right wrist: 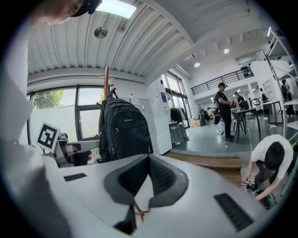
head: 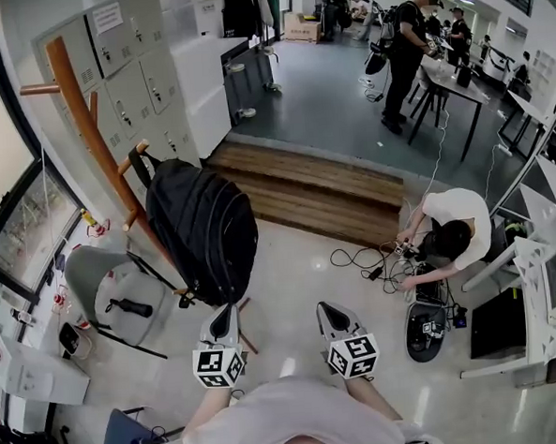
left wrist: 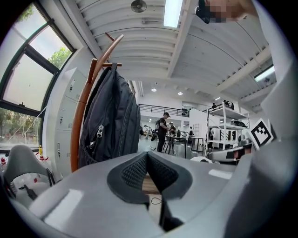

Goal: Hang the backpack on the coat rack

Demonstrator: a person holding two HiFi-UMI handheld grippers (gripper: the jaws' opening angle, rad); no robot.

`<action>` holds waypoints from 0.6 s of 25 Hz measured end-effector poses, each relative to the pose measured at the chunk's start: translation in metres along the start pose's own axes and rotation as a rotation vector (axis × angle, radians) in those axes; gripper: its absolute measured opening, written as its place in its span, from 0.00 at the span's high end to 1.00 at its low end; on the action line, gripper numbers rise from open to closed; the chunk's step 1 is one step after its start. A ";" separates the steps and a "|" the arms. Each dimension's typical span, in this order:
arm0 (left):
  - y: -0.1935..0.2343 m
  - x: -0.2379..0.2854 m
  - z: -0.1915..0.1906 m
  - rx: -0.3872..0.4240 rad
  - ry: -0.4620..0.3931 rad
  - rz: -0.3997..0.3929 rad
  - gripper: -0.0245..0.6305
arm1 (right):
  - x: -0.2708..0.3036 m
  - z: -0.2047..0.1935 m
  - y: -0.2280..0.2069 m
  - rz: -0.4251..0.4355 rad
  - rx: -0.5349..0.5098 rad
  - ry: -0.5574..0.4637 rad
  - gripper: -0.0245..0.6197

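The black backpack (head: 201,230) hangs by its top loop from a peg of the slanted wooden coat rack (head: 89,134). Both grippers stay apart from it, just in front of my body. My left gripper (head: 229,310) is shut and empty, pointing at the bag's lower part. My right gripper (head: 325,308) is also shut with nothing in it. The left gripper view has the backpack (left wrist: 109,121) upright against the rack pole (left wrist: 81,121), beyond the closed left gripper (left wrist: 147,154). In the right gripper view the backpack (right wrist: 123,128) hangs at left behind the closed right gripper (right wrist: 149,156).
A grey chair (head: 98,274) stands left of the rack's base. Grey lockers (head: 128,66) line the wall behind. A wooden step (head: 314,191) crosses ahead. A person (head: 452,229) crouches over floor cables at right, beside white shelving (head: 545,289). Another person (head: 404,49) stands by tables farther off.
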State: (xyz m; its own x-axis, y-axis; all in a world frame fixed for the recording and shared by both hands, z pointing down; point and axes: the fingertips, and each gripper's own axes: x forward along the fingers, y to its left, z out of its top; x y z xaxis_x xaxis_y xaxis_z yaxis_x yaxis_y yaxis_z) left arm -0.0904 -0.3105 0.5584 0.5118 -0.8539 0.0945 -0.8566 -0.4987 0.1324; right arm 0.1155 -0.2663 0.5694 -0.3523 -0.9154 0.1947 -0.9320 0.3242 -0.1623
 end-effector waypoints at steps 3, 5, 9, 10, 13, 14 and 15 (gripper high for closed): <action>0.003 0.001 0.001 -0.032 0.005 -0.003 0.95 | 0.001 0.002 0.001 0.001 0.000 -0.003 0.95; 0.004 0.002 0.003 -0.043 0.002 -0.005 0.95 | 0.002 0.002 0.001 0.000 0.002 -0.004 0.95; 0.001 0.004 0.007 -0.039 0.003 -0.023 0.95 | 0.002 0.002 0.000 -0.005 0.006 -0.004 0.95; -0.001 0.004 0.008 -0.038 0.003 -0.027 0.95 | 0.002 0.002 0.000 -0.005 0.006 -0.005 0.95; -0.003 0.005 0.007 -0.038 0.011 -0.034 0.95 | 0.003 0.003 -0.001 -0.007 0.007 -0.005 0.95; -0.004 0.005 0.006 -0.039 0.015 -0.036 0.95 | 0.003 0.003 -0.001 -0.007 0.007 -0.004 0.95; -0.004 0.006 0.005 -0.039 0.018 -0.037 0.95 | 0.003 0.003 -0.001 -0.006 0.007 -0.004 0.95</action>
State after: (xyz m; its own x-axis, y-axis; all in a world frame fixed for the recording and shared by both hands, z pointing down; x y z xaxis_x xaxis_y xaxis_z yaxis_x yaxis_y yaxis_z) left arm -0.0841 -0.3143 0.5533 0.5442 -0.8322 0.1060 -0.8341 -0.5232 0.1747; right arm 0.1158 -0.2699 0.5676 -0.3465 -0.9182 0.1922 -0.9334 0.3171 -0.1679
